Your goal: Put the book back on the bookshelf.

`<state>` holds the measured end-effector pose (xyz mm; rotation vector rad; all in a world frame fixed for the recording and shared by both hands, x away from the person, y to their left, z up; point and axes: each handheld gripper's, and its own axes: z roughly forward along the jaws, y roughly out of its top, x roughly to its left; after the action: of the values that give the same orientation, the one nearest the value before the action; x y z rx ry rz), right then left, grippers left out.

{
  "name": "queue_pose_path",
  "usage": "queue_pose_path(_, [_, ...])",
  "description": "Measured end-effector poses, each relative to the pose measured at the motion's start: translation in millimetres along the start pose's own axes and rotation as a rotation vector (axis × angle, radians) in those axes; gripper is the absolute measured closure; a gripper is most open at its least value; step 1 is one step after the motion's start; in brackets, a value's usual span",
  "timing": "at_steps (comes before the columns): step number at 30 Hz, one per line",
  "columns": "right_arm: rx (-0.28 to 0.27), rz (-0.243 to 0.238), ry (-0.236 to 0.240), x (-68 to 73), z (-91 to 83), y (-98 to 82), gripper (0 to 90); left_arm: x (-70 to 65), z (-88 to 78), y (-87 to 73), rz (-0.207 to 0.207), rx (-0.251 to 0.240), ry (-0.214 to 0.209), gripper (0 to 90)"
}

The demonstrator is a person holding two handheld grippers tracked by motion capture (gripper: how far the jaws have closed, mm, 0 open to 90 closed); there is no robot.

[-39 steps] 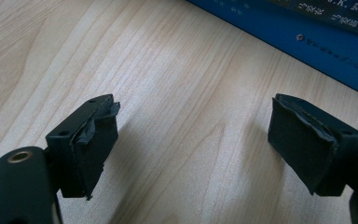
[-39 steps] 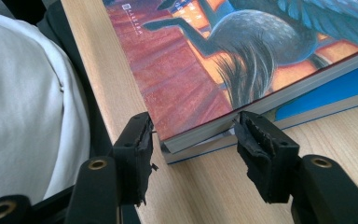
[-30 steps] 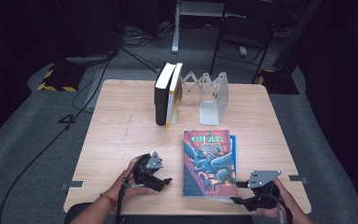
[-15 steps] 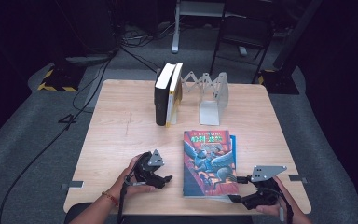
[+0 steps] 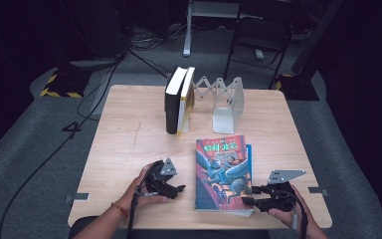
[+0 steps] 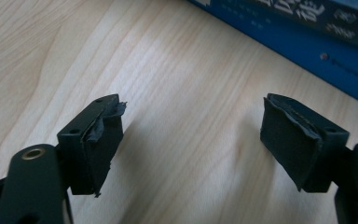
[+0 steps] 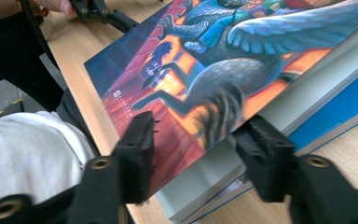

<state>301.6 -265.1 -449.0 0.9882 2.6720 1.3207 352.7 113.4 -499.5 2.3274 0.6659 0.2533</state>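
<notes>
A book with a colourful illustrated cover (image 5: 224,172) lies flat on top of a blue book (image 5: 249,162) at the near right of the table. My right gripper (image 5: 249,201) (image 7: 193,149) is at its near right corner. The jaws have just been closing and now clamp that corner, one pad on the cover (image 7: 200,70) and the other against the page block. My left gripper (image 5: 181,189) (image 6: 191,140) rests on the wood left of the books, open with nothing between its pads. The blue book's spine (image 6: 307,42) lies just beyond it.
Two upright books (image 5: 178,99), one black and one yellow-edged, stand at the back centre beside a white folding book stand (image 5: 226,102). A hand (image 7: 56,5) holding the left gripper appears at the top left of the right gripper view. The wooden table's (image 5: 129,129) near edge is close to both hands.
The right gripper's jaws have narrowed onto the near right corner of the colourful book. The left gripper has stayed where it was, still open.
</notes>
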Motion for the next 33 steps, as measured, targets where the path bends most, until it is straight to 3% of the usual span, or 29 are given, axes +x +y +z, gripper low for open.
queue_pose_path(3, [0.003, -0.016, 0.004, -1.2, 3.8, 0.5, 53.4, 0.1, 7.6, 8.6, 0.017, -0.009, 0.008, 22.4])
queue_pose_path(9, [-0.010, -0.065, 0.015, -6.0, 10.6, 2.7, 60.4, 10.5, 18.1, 25.0, -0.004, -0.054, -0.012, 24.1])
queue_pose_path(13, [-0.015, -0.091, 0.011, -6.2, 10.2, 2.5, 63.8, 24.0, 18.0, 33.4, -0.061, -0.104, -0.047, 22.9])
queue_pose_path(15, [-0.014, -0.109, 0.005, -5.0, 10.0, 2.8, 63.9, 25.5, 19.0, 35.8, -0.037, -0.102, -0.026, 25.0])
queue_pose_path(18, [-0.022, -0.122, 0.002, -4.8, 9.8, 2.2, 64.2, 25.6, 19.7, 40.1, 0.012, -0.114, -0.015, 35.7])
queue_pose_path(21, [-0.024, -0.125, 0.001, -5.0, 9.7, 1.6, 64.3, 27.9, 20.4, 40.4, 0.021, -0.122, -0.042, 45.8])
queue_pose_path(24, [-0.027, -0.124, 0.002, -5.1, 9.7, 2.0, 64.8, 30.7, 20.9, 42.9, 0.024, -0.158, -0.049, 61.8])
queue_pose_path(27, [-0.028, -0.132, -0.002, -4.5, 9.6, 2.5, 65.0, 33.2, 18.3, 47.8, 0.017, -0.232, -0.099, 72.5])
queue_pose_path(29, [-0.030, -0.137, -0.003, -3.7, 9.2, 3.1, 65.6, 30.7, 18.4, 54.2, 0.034, -0.244, -0.108, 76.6])
queue_pose_path(33, [-0.030, -0.138, -0.001, -4.1, 9.0, 3.4, 65.9, 35.0, 17.3, 55.8, 0.008, -0.231, -0.075, 68.7])
